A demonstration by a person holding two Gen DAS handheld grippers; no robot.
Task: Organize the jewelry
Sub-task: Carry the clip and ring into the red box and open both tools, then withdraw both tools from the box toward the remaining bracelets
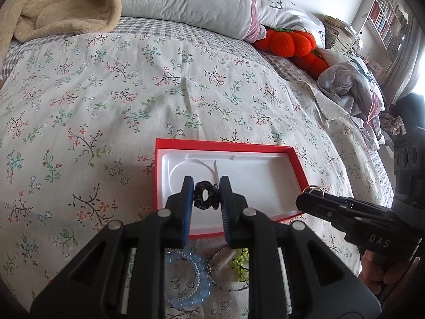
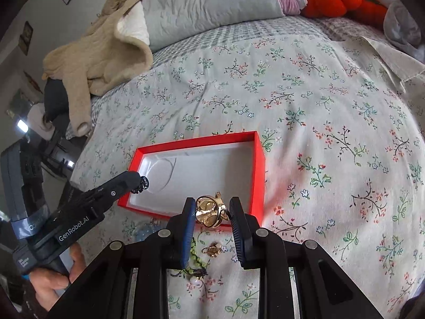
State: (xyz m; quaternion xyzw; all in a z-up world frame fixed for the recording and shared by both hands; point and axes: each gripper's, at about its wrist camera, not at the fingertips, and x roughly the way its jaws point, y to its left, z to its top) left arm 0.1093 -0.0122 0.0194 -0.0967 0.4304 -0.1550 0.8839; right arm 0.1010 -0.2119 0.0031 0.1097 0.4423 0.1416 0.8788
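A red box (image 1: 225, 146) with a white lining lies open on the flowered bedspread. My left gripper (image 1: 206, 183) is shut on a small black beaded ring (image 1: 204, 198), held over the near left part of the box. In the right wrist view the same gripper (image 2: 139, 182) and black ring (image 2: 143, 183) hang at the left end of the box (image 2: 196, 142). My right gripper (image 2: 212, 202) is shut on a shiny gold ring ornament (image 2: 211, 211) above the near rim of the box. From the left wrist it shows at the right (image 1: 313, 192), off the box's right end.
A blue beaded bracelet (image 1: 186, 273), a thin bangle (image 1: 220, 265) and a green bead bracelet (image 1: 240, 264) lie on the bedspread in front of the box, with a small gold piece (image 2: 212, 250). At the back are a grey pillow (image 1: 186, 0), a beige blanket (image 1: 61, 5) and an orange plush (image 1: 289, 42).
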